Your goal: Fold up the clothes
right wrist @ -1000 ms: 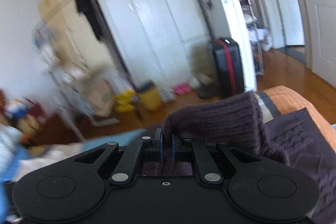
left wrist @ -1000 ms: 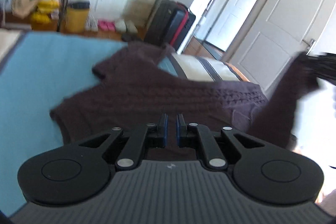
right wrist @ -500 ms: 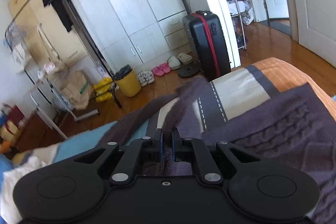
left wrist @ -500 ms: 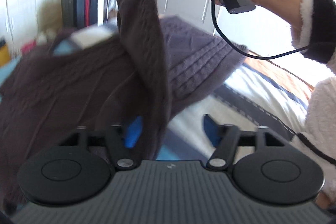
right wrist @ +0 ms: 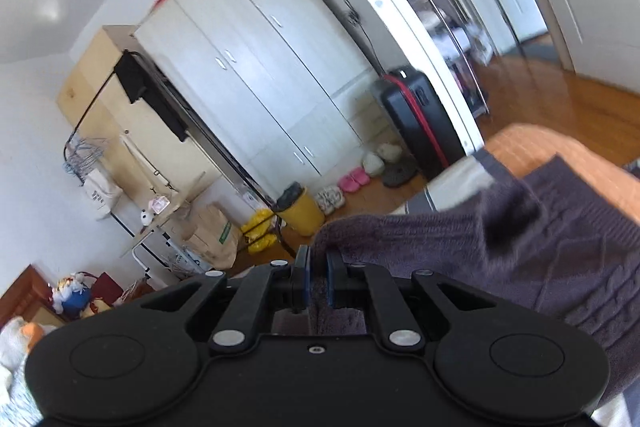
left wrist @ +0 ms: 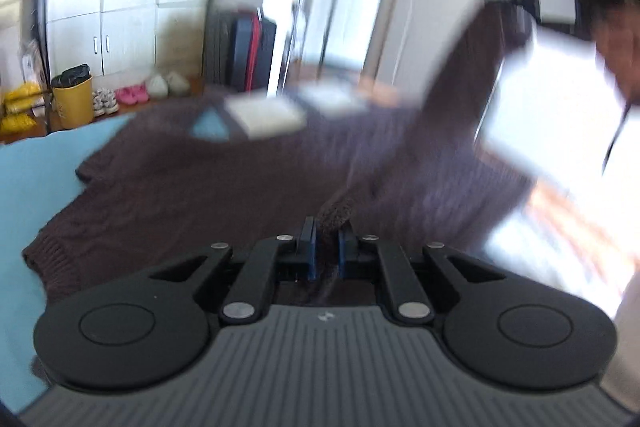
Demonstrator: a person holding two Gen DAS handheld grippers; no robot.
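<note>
A dark purple-brown cable-knit sweater lies spread on the bed, over a blue sheet. My left gripper is shut on a piece of its knit, likely a sleeve, which rises to the upper right. There my right gripper shows blurred, holding the sleeve's other end up in the air. In the right wrist view the right gripper is shut on the sweater, which hangs down to the right over the bed.
Orange and grey striped bedding covers the bed's far end. Beyond the bed stand a black suitcase, a yellow bin, shoes, white wardrobes and a clothes rack. My own pale sleeve is at the right edge.
My left gripper was open around the hanging sleeve half a second ago and has closed on it. The right gripper has tilted and still holds the sleeve up.
</note>
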